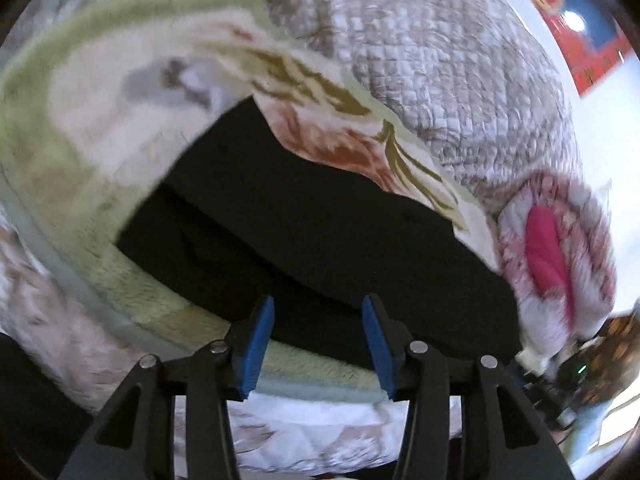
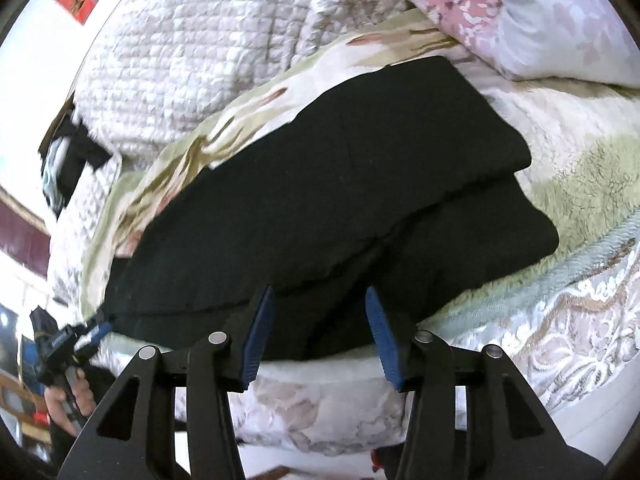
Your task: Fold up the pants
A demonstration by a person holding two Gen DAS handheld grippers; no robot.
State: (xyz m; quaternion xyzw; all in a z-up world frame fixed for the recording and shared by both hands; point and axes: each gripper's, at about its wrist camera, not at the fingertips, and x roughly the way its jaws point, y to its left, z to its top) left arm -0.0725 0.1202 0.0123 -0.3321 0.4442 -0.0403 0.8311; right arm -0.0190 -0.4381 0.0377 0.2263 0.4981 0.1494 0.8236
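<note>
The black pants (image 2: 340, 184) lie folded in layers on a floral fleece blanket (image 2: 584, 160) on the bed. In the left wrist view the pants (image 1: 304, 216) fill the middle. My left gripper (image 1: 318, 304) is open and empty, just short of the near edge of the pants. My right gripper (image 2: 320, 294) is open and empty, with its blue fingertips over the near edge of the pants. The left gripper also shows at the far left of the right wrist view (image 2: 72, 344), held by a hand at the pants' left end.
A quilted white bedspread (image 2: 192, 64) lies behind the blanket. A pink floral pillow (image 1: 556, 248) sits at the right in the left wrist view and at the top right in the right wrist view (image 2: 532, 20). The bed's front edge (image 2: 320, 412) is below the grippers.
</note>
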